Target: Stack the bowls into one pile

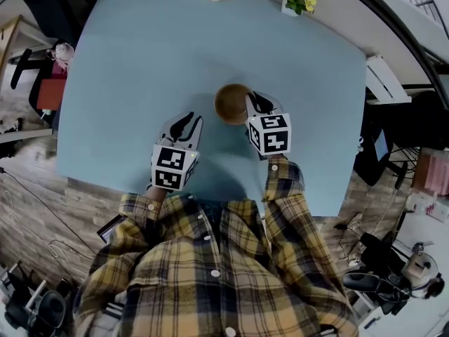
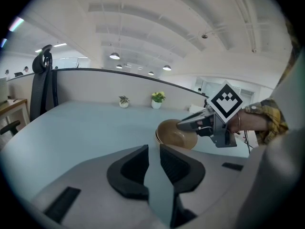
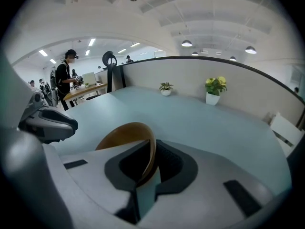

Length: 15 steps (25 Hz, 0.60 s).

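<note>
1. The right gripper (image 1: 252, 105) reaches out ahead of the person's plaid right sleeve (image 1: 284, 180). It tips downward over the blue table (image 1: 140, 62), and its marker cube (image 1: 270, 133) faces up at the head camera.
2. Its jaws stand narrow and are clamped on the rim of the brown bowl (image 3: 125, 133). The bowl's thin wall runs up between the two pads, and the rest of the bowl spreads ahead and to the left of them.
3. The left gripper (image 1: 184, 123) sits to the left of the right one and a little nearer the person, ahead of the left sleeve (image 1: 140, 206). It also slopes down toward the table.
4. Its jaws are a small gap apart, with only bare table surface between them. The bowl lies ahead of it and to its right, clear of its fingertips.
5. From the left gripper's view the bowl tilts, with its hollow turned toward that gripper, and the right gripper's tips bite its far right rim.
6. In the head view both hands are hidden under the marker cubes. Only the right wrist (image 2: 248, 120) shows, in the left gripper view.
7. The bowl's underside is hidden, so I cannot tell whether it rests on the table or hangs just above it.
8. A doubled line at the bowl's left edge might be a second bowl nested beneath, but it is too small to settle.
9. Two potted plants (image 1: 299, 1) stand well beyond both grippers at the table's far edge.
</note>
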{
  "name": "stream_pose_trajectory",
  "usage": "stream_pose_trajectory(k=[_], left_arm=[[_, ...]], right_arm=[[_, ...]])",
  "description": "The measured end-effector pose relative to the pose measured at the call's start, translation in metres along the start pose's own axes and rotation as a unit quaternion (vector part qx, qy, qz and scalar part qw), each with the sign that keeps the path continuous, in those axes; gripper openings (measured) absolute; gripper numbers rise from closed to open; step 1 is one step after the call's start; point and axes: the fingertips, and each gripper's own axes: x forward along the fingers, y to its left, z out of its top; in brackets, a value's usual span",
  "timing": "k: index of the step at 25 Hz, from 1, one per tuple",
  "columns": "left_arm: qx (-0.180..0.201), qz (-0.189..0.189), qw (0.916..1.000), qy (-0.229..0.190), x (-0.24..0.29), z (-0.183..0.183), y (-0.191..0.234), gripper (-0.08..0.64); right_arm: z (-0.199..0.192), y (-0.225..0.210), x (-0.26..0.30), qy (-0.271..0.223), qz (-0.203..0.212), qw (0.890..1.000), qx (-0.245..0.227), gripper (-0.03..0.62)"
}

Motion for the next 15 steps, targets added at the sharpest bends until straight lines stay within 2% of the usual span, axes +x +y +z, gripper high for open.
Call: stream_pose_trajectory(k=[2, 9, 15], left_arm=[[0.001, -0.002, 1.0, 0.0, 0.0, 0.0, -0.001, 0.064], [0.002, -0.004, 1.0, -0.002, 0.0, 0.002, -0.002, 0.063], [0.003, -0.002, 1.0, -0.008, -0.002, 0.004, -0.003, 0.064]], right_arm=[[-0.001, -0.001, 0.0, -0.001, 0.0, 1.0, -0.004, 0.027], [0.0, -0.007, -0.004, -0.006, -0.008, 1.0, -0.025, 0.126], [-0.003, -0.011, -0.011, -0.005, -0.003, 0.999, -0.036, 0.146]])
